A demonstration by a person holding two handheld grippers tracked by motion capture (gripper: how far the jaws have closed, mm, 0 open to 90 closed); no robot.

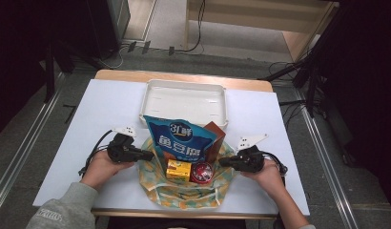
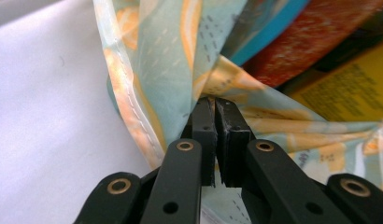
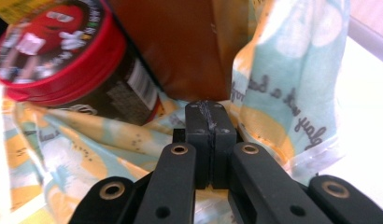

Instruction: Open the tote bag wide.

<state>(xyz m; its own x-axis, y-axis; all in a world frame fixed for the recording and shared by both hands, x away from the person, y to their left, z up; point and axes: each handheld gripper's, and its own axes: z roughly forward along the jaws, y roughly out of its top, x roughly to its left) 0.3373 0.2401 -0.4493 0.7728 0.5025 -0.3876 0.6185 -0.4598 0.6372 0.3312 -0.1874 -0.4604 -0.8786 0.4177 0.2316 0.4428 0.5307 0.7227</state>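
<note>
White counter [image 1: 108, 114] carries my patterned translucent plastic bag [image 1: 184, 193], left tongs [image 1: 148, 155] and right tongs [image 1: 223, 162] clamped on opposite rim edges to spread its mouth.

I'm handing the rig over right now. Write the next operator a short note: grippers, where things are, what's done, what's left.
Left gripper: shut on the bag rim, left side.
Right gripper: shut on the rim, right side.
Patterned bag lies on the table, mouth held apart. Inside: blue pouch, brown box, yellow box, red-lidded tub.
White tray behind holds nothing.
Left, likely: move the items between bag and tray.
</note>
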